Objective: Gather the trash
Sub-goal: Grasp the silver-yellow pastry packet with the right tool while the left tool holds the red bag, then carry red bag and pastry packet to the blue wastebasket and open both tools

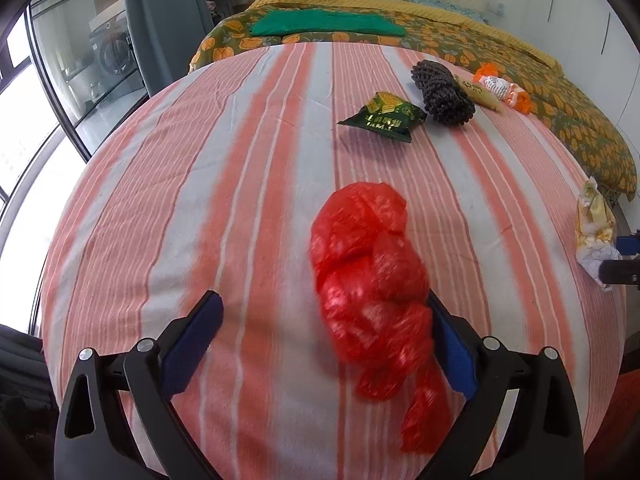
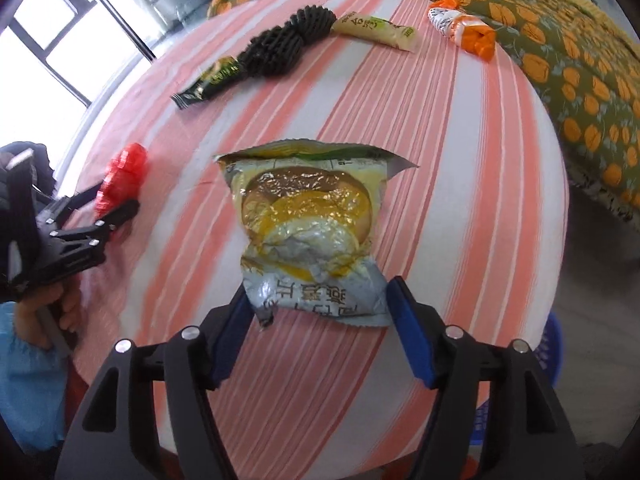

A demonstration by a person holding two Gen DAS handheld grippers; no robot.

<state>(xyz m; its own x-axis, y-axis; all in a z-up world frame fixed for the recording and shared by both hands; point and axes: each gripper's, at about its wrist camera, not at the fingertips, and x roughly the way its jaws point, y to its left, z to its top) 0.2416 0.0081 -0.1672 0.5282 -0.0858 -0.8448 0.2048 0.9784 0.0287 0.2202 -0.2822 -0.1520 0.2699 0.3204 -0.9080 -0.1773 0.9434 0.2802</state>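
A crumpled red plastic bag (image 1: 368, 280) lies on the pink-striped bed sheet (image 1: 200, 200), between the wide-apart fingers of my left gripper (image 1: 324, 300). It rests against the right finger only, so the left gripper is open. In the right wrist view a yellow and silver snack packet (image 2: 308, 216) has its lower end pinched between the blue pads of my right gripper (image 2: 320, 320), which is shut on it. The packet (image 1: 592, 224) and right gripper (image 1: 624, 256) also show at the bed's right edge.
Farther up the sheet lie a green snack packet (image 1: 384, 118), a black foam net (image 1: 442, 92), a beige stick packet (image 1: 480, 94) and an orange-white wrapper (image 1: 502, 88). A floral quilt (image 1: 560, 120) borders them. A blue basket (image 2: 554, 344) stands below the bed's right edge.
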